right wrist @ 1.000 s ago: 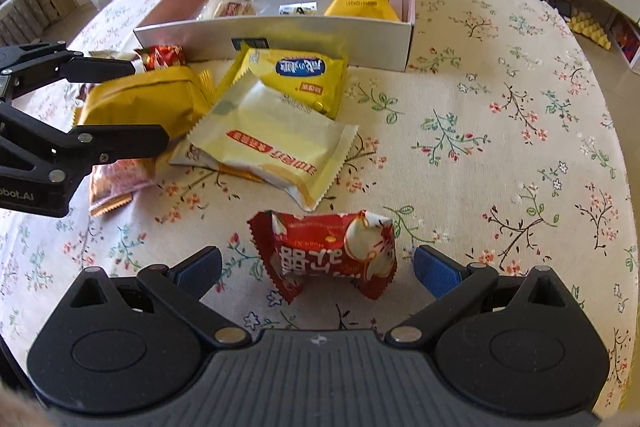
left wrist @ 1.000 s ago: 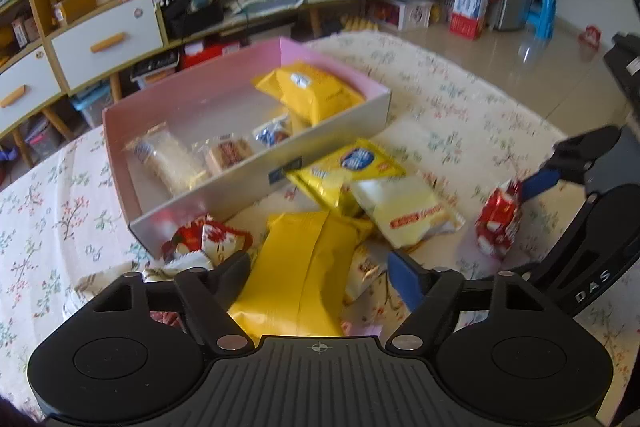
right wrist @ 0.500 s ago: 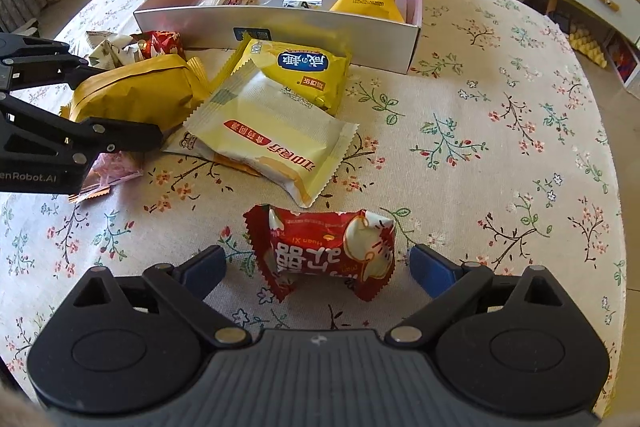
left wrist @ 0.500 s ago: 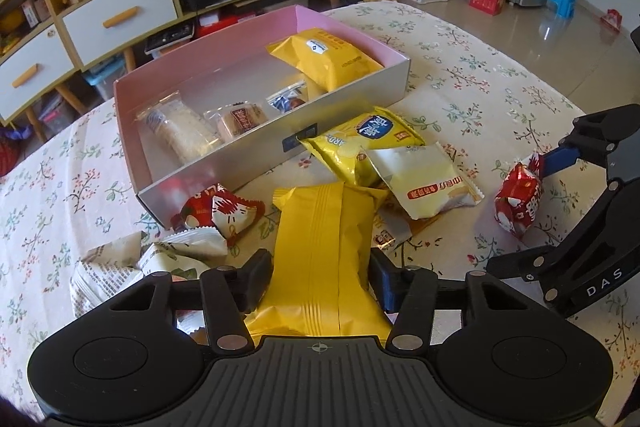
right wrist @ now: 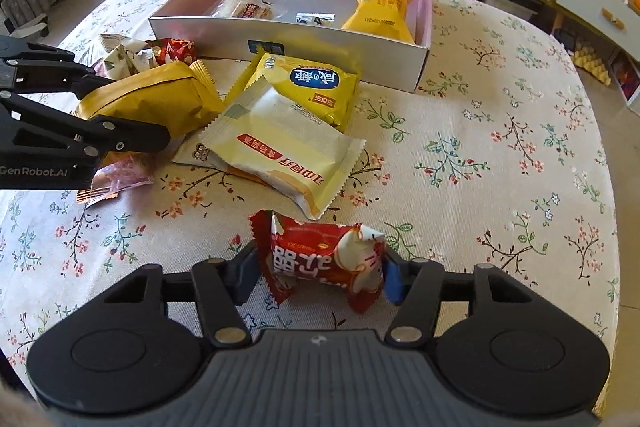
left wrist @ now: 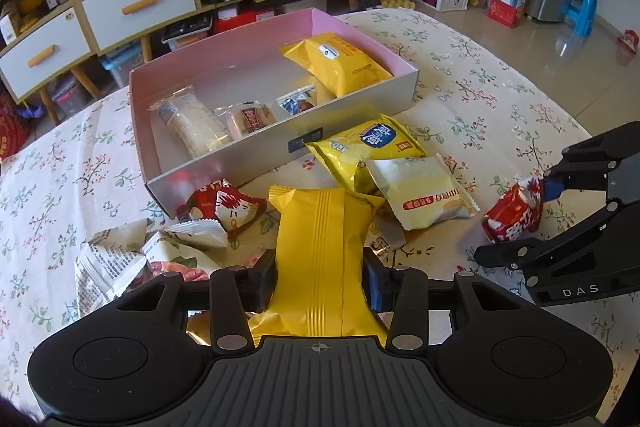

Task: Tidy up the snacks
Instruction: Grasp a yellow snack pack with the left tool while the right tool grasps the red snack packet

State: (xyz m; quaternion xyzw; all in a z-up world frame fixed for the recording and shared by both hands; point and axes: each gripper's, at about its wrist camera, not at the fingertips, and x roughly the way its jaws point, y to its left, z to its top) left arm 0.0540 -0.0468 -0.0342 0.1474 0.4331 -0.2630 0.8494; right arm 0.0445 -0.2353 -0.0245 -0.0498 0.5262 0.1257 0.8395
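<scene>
A long yellow packet (left wrist: 320, 235) lies on the flowered tablecloth in front of the pink box (left wrist: 240, 163). My left gripper (left wrist: 320, 279) straddles its near end, jaws closing, both pads against its sides. To the right, a red and white packet (right wrist: 320, 259) sits between the fingers of my right gripper (right wrist: 318, 275). Its jaws are closing too, and the blue pads touch the packet's crimped ends. The box holds another yellow packet (left wrist: 340, 63) and three small clear-wrapped snacks.
Loose snacks lie before the box: a yellow and blue packet (left wrist: 372, 143), a cream packet (left wrist: 424, 191), a red packet (left wrist: 220, 203) and white printed packets (left wrist: 120, 255). Cabinets and drawers stand beyond the round table's far edge.
Both grippers have narrowed from wide open. The left one now grips the yellow packet's sides and the right one meets the ends of the red packet. Neither hand has shifted much.
</scene>
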